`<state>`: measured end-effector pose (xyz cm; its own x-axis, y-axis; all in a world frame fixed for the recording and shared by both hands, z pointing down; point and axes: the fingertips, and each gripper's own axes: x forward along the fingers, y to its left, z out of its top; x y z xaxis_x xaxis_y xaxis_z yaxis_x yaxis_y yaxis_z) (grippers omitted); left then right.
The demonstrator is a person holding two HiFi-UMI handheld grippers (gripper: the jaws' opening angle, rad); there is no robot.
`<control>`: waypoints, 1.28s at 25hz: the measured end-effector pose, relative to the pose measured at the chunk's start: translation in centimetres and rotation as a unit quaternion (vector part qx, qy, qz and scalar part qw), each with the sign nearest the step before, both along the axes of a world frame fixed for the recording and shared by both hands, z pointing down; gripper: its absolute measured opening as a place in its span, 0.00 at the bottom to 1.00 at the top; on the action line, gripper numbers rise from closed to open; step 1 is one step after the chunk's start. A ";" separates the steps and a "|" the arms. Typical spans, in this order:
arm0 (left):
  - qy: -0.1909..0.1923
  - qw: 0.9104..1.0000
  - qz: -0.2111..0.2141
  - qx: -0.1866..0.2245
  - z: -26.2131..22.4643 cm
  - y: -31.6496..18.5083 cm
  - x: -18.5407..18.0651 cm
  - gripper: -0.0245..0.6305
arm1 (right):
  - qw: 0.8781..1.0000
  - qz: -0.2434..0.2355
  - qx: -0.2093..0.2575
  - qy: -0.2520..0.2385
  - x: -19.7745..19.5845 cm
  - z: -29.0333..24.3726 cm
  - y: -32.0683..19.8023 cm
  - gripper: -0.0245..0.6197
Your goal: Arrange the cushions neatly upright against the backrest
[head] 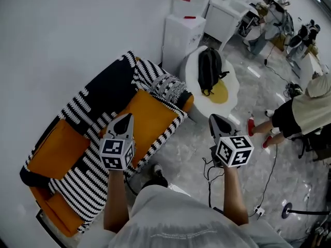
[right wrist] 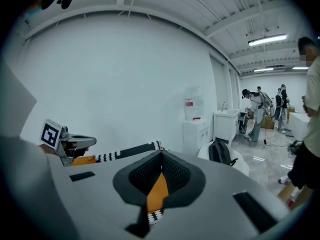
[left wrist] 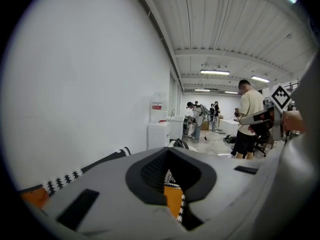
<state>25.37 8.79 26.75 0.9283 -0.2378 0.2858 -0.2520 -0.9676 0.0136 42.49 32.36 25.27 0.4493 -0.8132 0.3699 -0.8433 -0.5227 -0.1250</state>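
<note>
The left forearm and right forearm reach forward side by side, well apart. The left gripper and right gripper point ahead and slightly downward, marker cubes uppermost. Both have their jaws closed together with nothing gripped between them.

Plain white wall on the left, unbroken. Floor: glossy grey marble pattern, with a black cable trailing across it. A white water dispenser stands against the wall, and a white cabinet with a sink beyond it. A low white round seat with a yellow centre carries a black backpack. White ribbed ceiling, strip lights lit. People stand at the far end.
</note>
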 end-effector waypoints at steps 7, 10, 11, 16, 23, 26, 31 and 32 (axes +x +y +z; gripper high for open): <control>-0.016 0.999 -0.033 -0.025 2.6 -3.1 1.5 0.06 | 0.998 -0.048 0.001 -0.035 4.0 1.3 -5.0 0.04; -0.019 0.997 -0.059 -0.037 3.5 -5.2 1.1 0.06 | 0.995 -0.079 0.003 -0.059 5.1 1.8 -8.2 0.04; -0.019 0.997 -0.070 -0.038 3.7 -5.8 0.7 0.06 | 0.994 -0.092 0.004 -0.066 5.3 2.0 -9.4 0.04; -0.009 0.992 -0.119 -0.045 4.4 -7.8 -1.7 0.06 | 0.988 -0.138 -0.013 -0.061 5.7 3.5 -13.4 0.04; -0.024 0.969 -0.231 -0.082 7.2 -11.8 -4.1 0.06 | 0.970 -0.222 -0.089 -0.043 9.2 7.7 -20.9 0.04; -0.039 0.958 -0.268 -0.093 9.0 -13.0 -4.1 0.06 | 0.959 -0.254 -0.122 -0.037 10.9 10.2 -23.5 0.04; -0.071 0.933 -0.336 -0.108 11.5 -13.0 -4.7 0.06 | 0.930 -0.322 -0.168 -0.047 12.9 14.6 -27.4 0.04; -0.078 0.926 -0.351 -0.113 12.1 -12.6 -4.9 0.06 | 0.923 -0.338 -0.178 -0.046 13.3 15.4 -27.8 0.04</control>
<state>20.50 -3.76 38.85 0.5105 -0.6855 0.5192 -0.8342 -0.5413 0.1056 55.84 4.53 40.71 -0.1626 -0.7152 0.6798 -0.9862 0.0970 -0.1339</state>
